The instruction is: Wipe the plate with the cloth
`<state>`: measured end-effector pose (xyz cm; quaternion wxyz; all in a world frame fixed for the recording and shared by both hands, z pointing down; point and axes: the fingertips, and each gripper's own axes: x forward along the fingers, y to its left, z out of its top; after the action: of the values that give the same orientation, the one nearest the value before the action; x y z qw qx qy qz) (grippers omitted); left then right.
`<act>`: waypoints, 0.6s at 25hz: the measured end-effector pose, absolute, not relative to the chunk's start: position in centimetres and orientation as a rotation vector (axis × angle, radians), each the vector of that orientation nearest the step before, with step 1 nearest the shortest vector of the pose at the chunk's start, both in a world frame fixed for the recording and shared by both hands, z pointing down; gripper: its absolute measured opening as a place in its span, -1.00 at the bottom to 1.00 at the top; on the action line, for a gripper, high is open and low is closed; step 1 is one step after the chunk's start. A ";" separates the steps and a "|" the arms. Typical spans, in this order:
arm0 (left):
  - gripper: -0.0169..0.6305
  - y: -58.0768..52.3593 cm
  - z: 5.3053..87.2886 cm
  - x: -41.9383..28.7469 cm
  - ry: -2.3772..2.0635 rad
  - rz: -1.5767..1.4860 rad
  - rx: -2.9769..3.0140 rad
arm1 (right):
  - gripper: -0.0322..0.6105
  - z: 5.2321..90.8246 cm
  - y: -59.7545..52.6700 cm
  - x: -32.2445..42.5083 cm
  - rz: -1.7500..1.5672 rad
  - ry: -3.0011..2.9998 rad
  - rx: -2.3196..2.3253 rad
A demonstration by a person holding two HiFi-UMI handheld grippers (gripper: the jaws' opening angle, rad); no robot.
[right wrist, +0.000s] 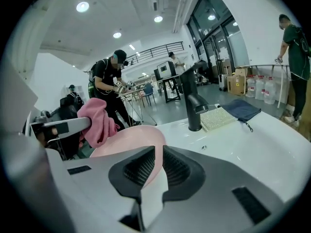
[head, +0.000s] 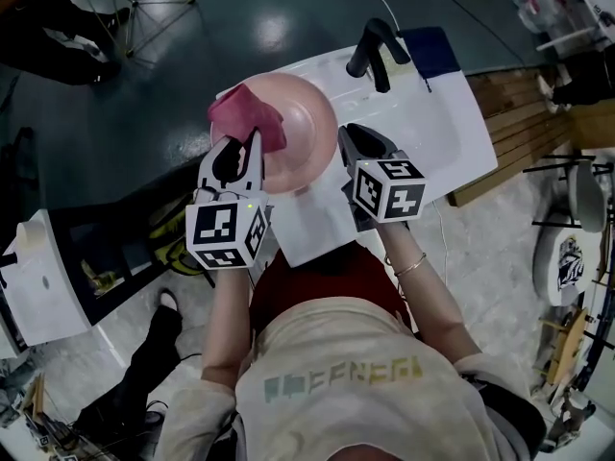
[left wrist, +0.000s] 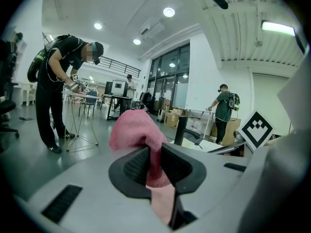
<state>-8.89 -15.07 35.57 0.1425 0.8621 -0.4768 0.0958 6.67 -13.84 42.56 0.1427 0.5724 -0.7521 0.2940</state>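
Two hand-held grippers met at a round pale-pink plate [head: 306,128], hollow face up, over the left part of the white tabletop [head: 452,133]; being round, it had no long axis. The right gripper [head: 354,140] had its fingers [right wrist: 138,164] pinching the plate's near-right rim. The left gripper [head: 245,147] had its fingers [left wrist: 136,166] pressed on a bunched pink terry cloth [head: 248,113], which lay against the plate's far-left part, its bulk pointing away from the person. Only the head view showed the plate's whole circle. Only the right gripper view showed a pale nubbed mat [right wrist: 221,118] between the black tap [right wrist: 194,101] and a dark blue cloth [right wrist: 243,109]. The pale lettering on the person's shirt [head: 346,382] was too blurred to read.
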 end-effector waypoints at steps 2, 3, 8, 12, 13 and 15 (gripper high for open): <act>-0.74 -15.7 35.7 -8.8 -1.377 0.281 2.475 | -0.77 43.1 -14.4 6.6 0.878 -2.161 1.622; -0.74 -16.1 35.7 -8.7 -1.378 0.282 2.470 | -0.77 43.3 -14.7 6.6 0.889 -2.157 1.607; -0.74 -17.4 36.1 -8.3 -1.371 0.294 2.450 | -0.77 44.4 -15.8 6.5 0.938 -2.150 1.558; -0.74 -18.1 36.4 -8.0 -1.361 0.292 2.440 | -0.77 44.8 -16.5 6.3 0.967 -2.161 1.529; -0.74 -18.3 36.5 -7.9 -1.358 0.293 2.437 | -0.77 44.9 -16.7 6.3 0.971 -2.164 1.521; -0.74 -18.6 36.7 -7.7 -1.354 0.297 2.431 | -0.77 44.9 -16.9 6.2 0.980 -2.166 1.506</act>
<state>-7.68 -18.59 36.66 0.1710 0.8559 -0.4767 0.1045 6.22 -16.93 44.93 0.1627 0.5280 -0.7595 0.3435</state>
